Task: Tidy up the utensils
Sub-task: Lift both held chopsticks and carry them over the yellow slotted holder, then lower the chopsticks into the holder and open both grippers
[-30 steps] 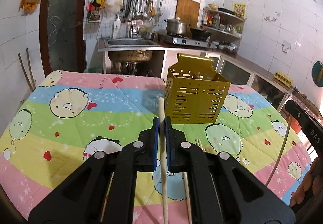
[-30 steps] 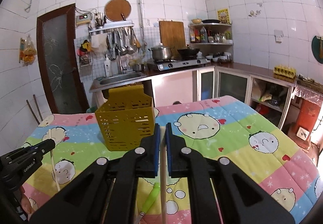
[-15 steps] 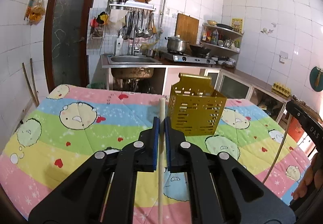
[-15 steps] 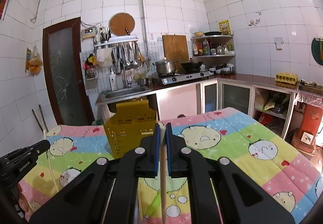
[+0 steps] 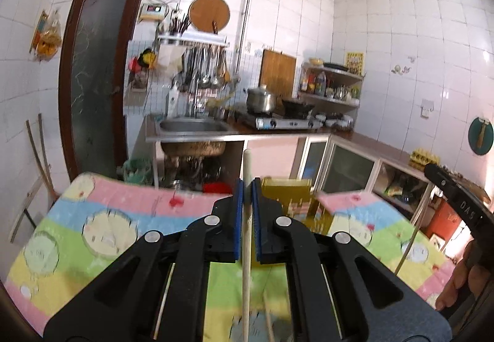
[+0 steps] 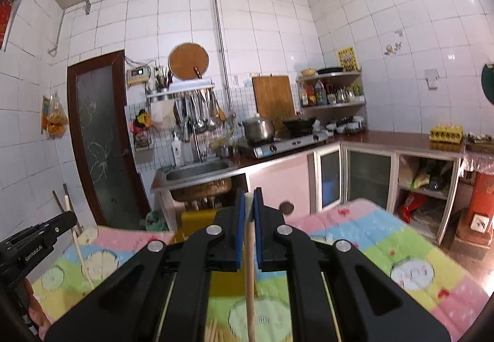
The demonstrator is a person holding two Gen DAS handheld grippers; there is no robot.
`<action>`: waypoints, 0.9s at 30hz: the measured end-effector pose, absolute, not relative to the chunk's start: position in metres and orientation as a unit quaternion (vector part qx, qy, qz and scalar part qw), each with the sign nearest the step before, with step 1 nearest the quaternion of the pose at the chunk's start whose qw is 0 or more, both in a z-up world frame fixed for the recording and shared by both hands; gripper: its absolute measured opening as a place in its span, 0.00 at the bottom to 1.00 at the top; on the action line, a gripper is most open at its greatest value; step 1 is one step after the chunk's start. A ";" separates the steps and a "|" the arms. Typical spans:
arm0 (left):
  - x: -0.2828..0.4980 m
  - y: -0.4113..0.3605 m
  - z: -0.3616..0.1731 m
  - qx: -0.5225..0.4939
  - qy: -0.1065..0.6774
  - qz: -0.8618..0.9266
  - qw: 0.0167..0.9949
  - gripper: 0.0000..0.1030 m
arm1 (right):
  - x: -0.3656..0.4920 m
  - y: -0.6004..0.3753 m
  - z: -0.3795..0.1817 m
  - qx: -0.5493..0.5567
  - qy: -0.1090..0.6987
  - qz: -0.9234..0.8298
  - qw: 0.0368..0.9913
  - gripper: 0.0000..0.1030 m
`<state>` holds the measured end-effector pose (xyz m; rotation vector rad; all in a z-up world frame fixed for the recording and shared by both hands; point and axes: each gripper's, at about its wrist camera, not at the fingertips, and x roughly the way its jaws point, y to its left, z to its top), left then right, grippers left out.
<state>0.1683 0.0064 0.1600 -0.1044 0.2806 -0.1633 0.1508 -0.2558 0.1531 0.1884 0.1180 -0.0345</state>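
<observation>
The utensil holder (image 5: pixel 296 203) stands on the quilt-covered worktop (image 5: pixel 102 237), just right of the left gripper (image 5: pixel 247 184), whose jaws pinch a chopstick (image 5: pixel 246 237). Behind the worktop the sink (image 5: pixel 193 126) lies left of the stove (image 5: pixel 284 123).

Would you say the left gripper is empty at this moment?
No, the left gripper is shut on a wooden chopstick that runs up between its blue pads and sticks out past the fingertips.
</observation>
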 end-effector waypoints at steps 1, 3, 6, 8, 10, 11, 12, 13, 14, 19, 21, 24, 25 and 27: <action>0.176 0.004 0.169 -0.055 0.131 -0.082 0.986 0.04 | 0.159 -0.256 0.162 0.094 0.053 -0.016 0.994 0.06; 0.190 -0.002 0.183 -0.058 0.117 -0.082 0.988 0.04 | 0.177 -0.254 0.175 0.088 0.047 -0.014 0.995 0.06; 0.216 -0.013 0.199 -0.053 0.100 -0.079 0.990 0.04 | 0.210 -0.251 0.189 0.084 0.045 -0.008 0.995 0.06; 0.235 -0.022 0.207 -0.044 0.086 -0.076 0.992 0.04 | 0.231 -0.251 0.196 0.089 0.042 -0.006 0.995 0.06; 0.256 -0.030 0.210 -0.036 0.073 -0.076 0.994 0.04 | 0.254 -0.251 0.203 0.090 0.033 -0.006 0.995 0.06; 0.265 -0.033 0.211 -0.035 0.072 -0.077 0.994 0.04 | 0.265 -0.252 0.206 0.095 0.031 -0.003 0.995 0.06; 0.276 -0.035 0.212 -0.036 0.072 -0.078 0.994 0.04 | 0.272 -0.252 0.206 0.098 0.029 -0.001 0.995 0.06; 0.288 -0.039 0.211 -0.034 0.072 -0.080 0.994 0.04 | 0.282 -0.252 0.207 0.099 0.024 -0.002 0.995 0.06; 0.300 -0.043 0.211 -0.031 0.069 -0.080 0.994 0.04 | 0.291 -0.252 0.208 0.099 0.020 -0.003 0.995 0.06; 0.337 -0.056 0.192 -0.030 0.071 -0.085 0.993 0.04 | 0.326 -0.247 0.197 0.096 0.011 0.003 0.995 0.06; 0.346 -0.058 0.173 -0.030 0.085 -0.087 0.992 0.04 | 0.336 -0.245 0.183 0.092 0.017 0.006 0.996 0.06; 0.356 -0.058 0.142 -0.026 0.107 -0.088 0.990 0.04 | 0.349 -0.242 0.158 0.086 0.041 0.011 0.995 0.06; 0.357 -0.056 0.134 -0.027 0.114 -0.087 0.989 0.04 | 0.353 -0.240 0.148 0.083 0.050 0.012 0.995 0.06; 0.361 -0.055 0.121 -0.028 0.127 -0.086 0.988 0.04 | 0.358 -0.238 0.133 0.075 0.062 0.012 0.995 0.06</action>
